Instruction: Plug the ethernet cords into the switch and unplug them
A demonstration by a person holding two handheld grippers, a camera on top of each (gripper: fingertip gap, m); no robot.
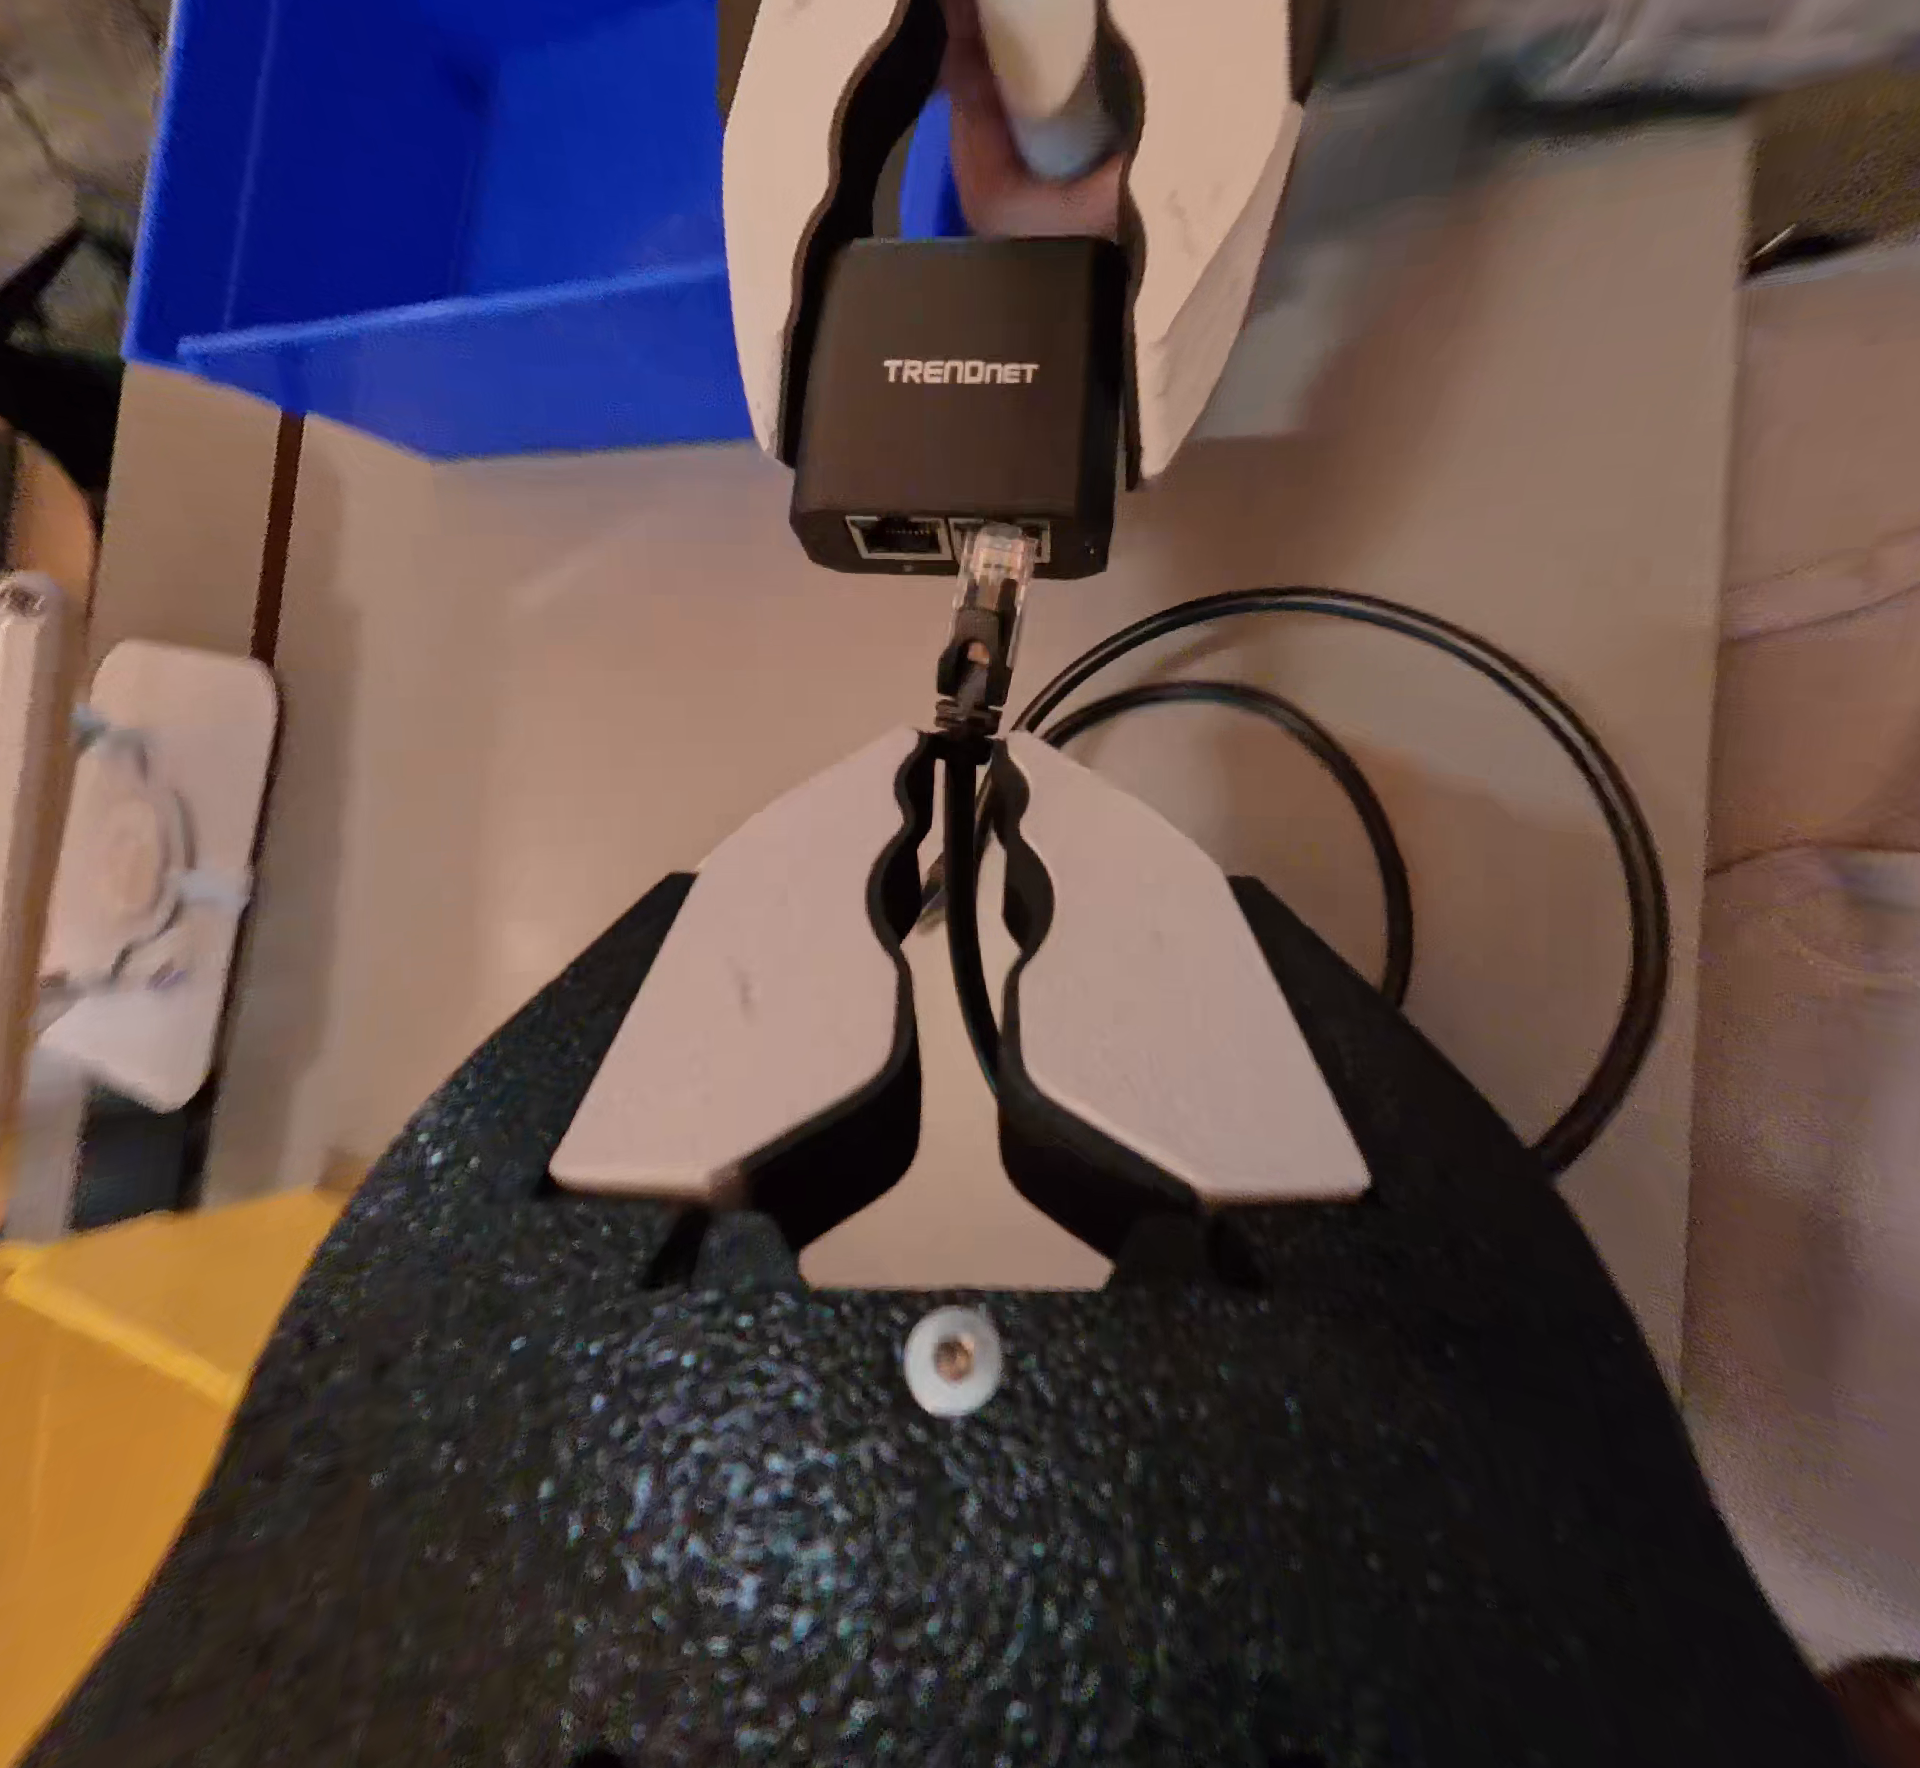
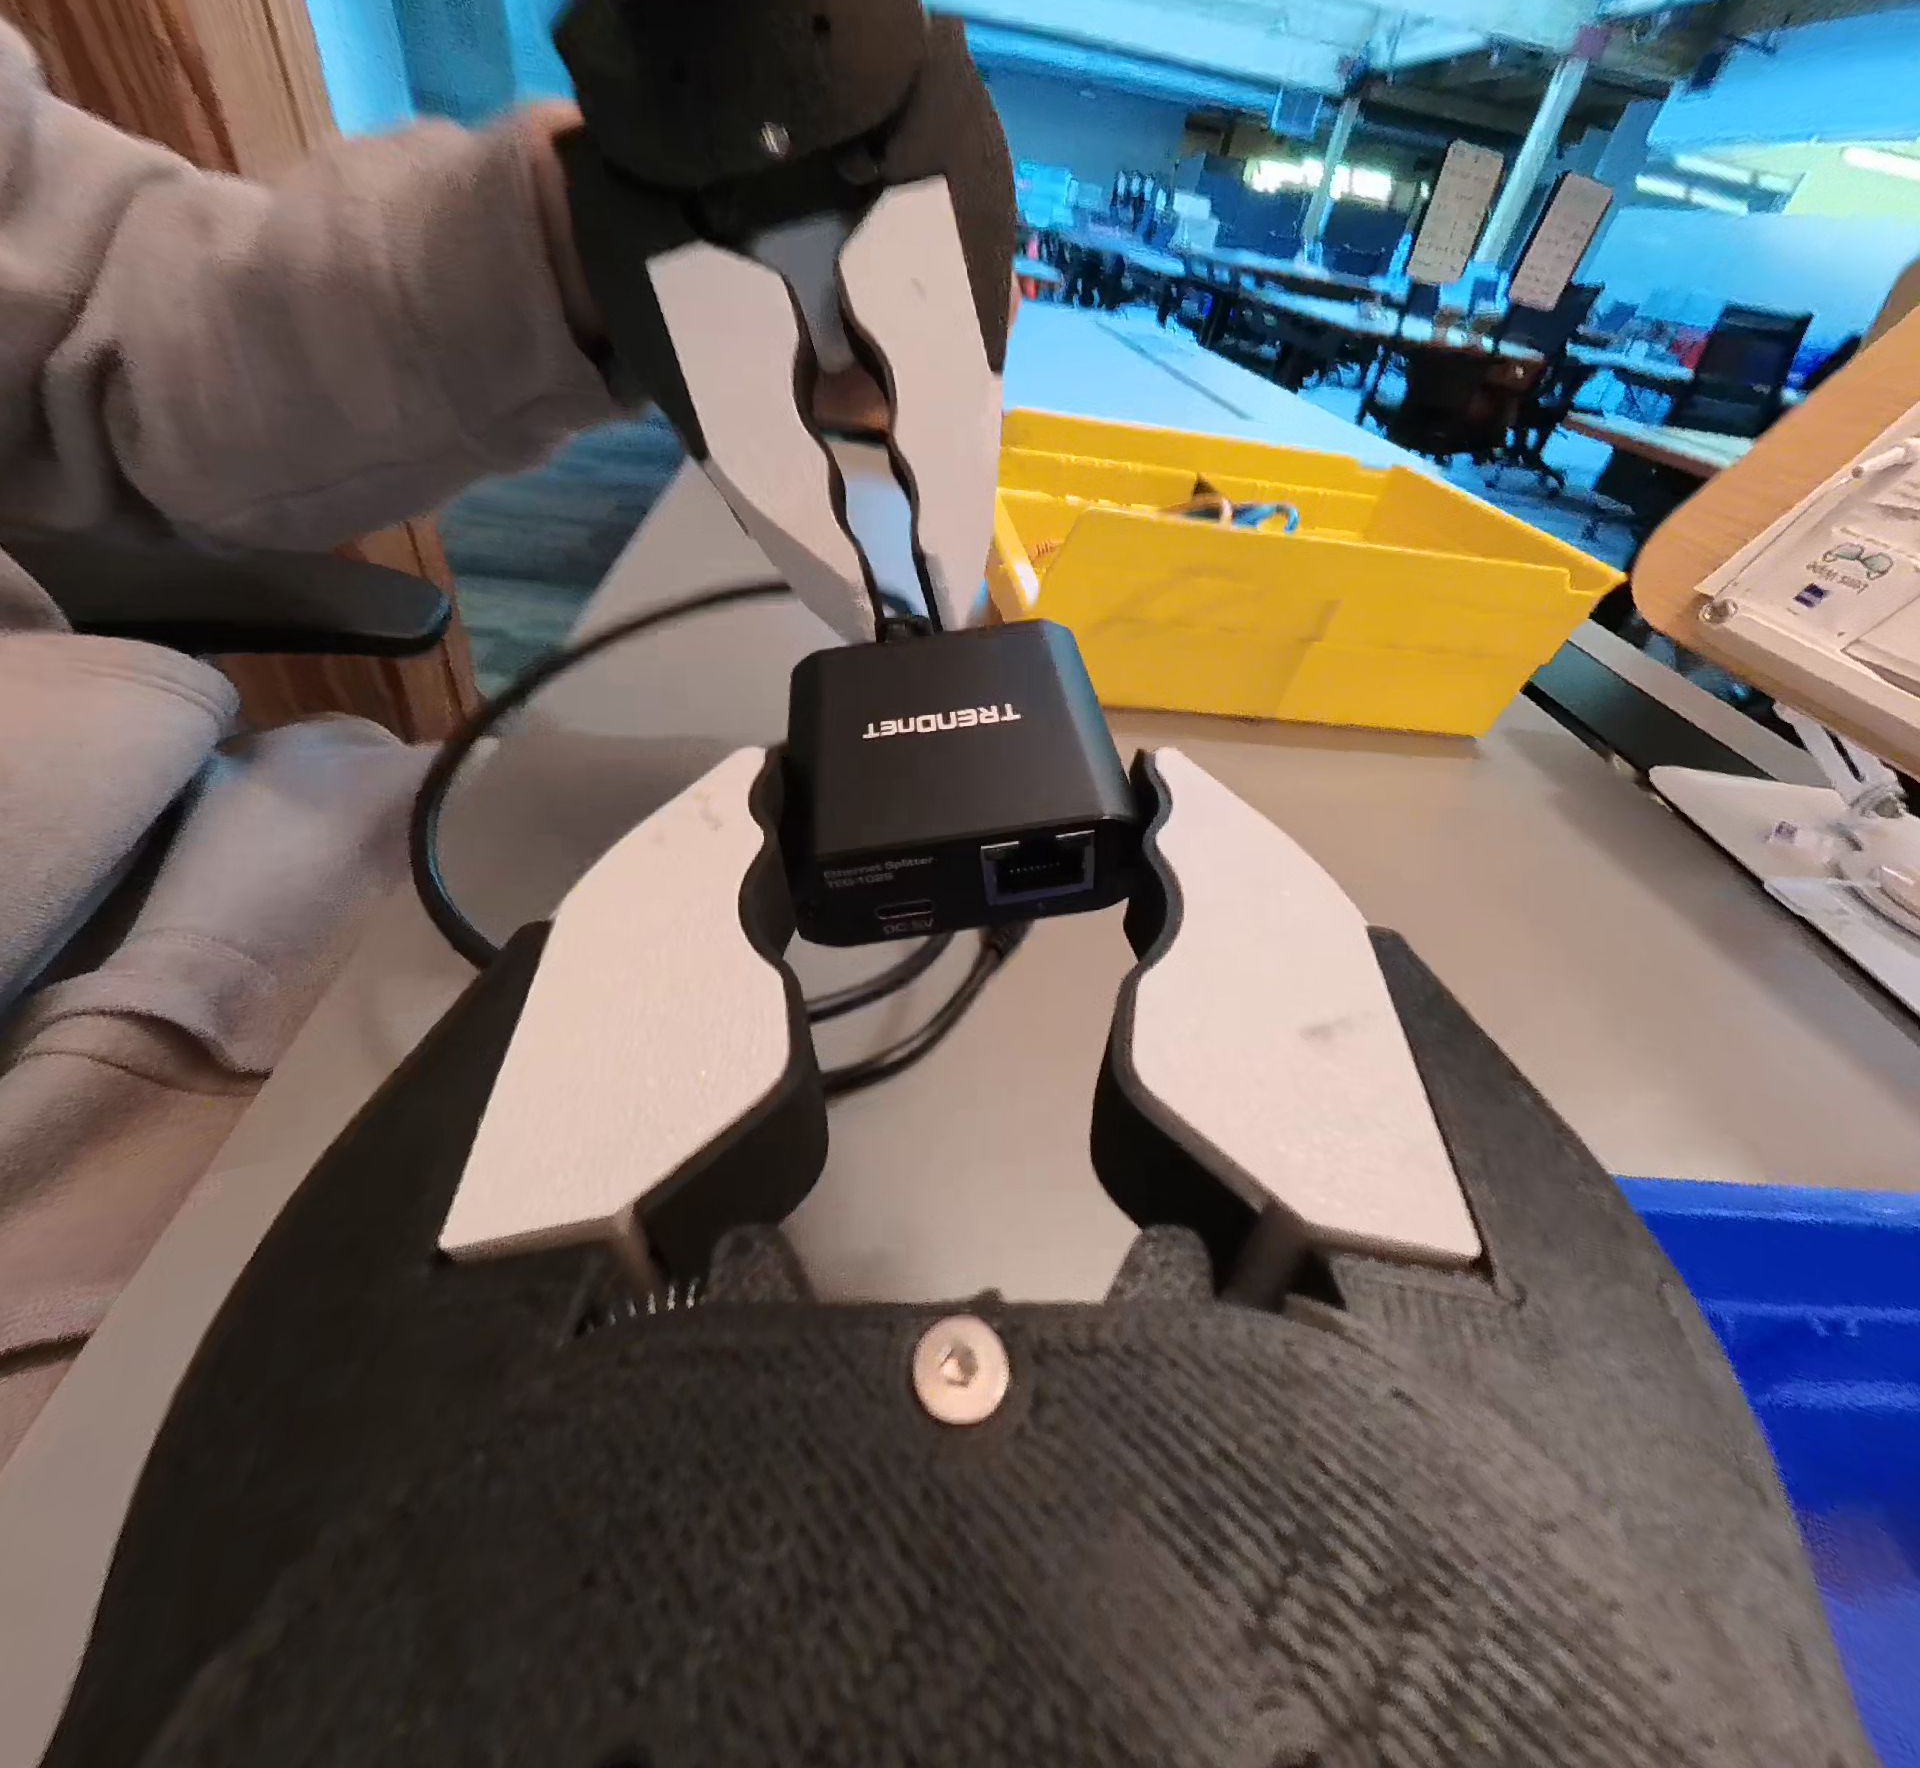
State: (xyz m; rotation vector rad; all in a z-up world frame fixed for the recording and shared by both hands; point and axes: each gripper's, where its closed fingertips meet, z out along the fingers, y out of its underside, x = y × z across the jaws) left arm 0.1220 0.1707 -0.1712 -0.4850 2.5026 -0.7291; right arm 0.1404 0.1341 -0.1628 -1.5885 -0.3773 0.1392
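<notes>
A small black switch [image 1: 956,368] is clamped between the white fingers of my right gripper [image 1: 961,461], which comes in from the top of the left wrist view. My left gripper [image 1: 961,736] is shut on a black ethernet cord [image 1: 961,845] just behind its clear plug [image 1: 992,570]. The plug's tip sits at the mouth of the switch's right port; the left port [image 1: 896,536] is empty. I cannot tell whether the plug is seated. In the right wrist view my right gripper [image 2: 956,762] holds the switch [image 2: 935,742], and my left gripper [image 2: 909,617] meets its far face.
The cord's slack loops on the beige table [image 1: 623,731] to the right [image 1: 1507,783]. A blue bin [image 1: 436,160] stands at the far left, a yellow bin [image 2: 1299,596] beyond the switch. Bagged parts [image 1: 156,866] lie at the left. A person's grey sleeve [image 2: 260,316] is close. My right fingertips sit around 5 cm from my left ones.
</notes>
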